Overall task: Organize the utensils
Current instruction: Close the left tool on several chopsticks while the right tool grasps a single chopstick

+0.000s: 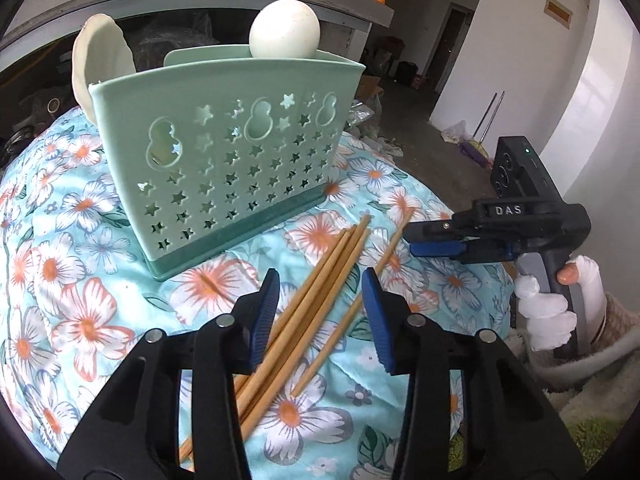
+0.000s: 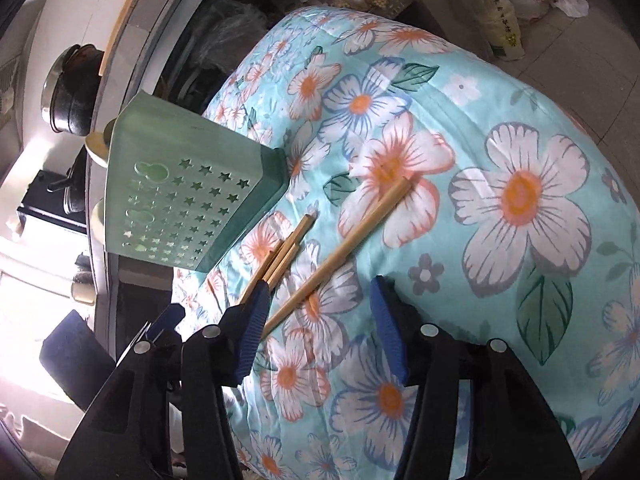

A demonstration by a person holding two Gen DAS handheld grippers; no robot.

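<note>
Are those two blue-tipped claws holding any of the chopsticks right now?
No. The left gripper and right gripper both stand open over the chopsticks, which lie loose on the floral cloth.

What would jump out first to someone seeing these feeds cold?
The mint green utensil holder with star cutouts, standing on the floral cloth with two pale spoons poking out. In front lie loose bamboo chopsticks, with the left gripper open over the bundle.
</note>
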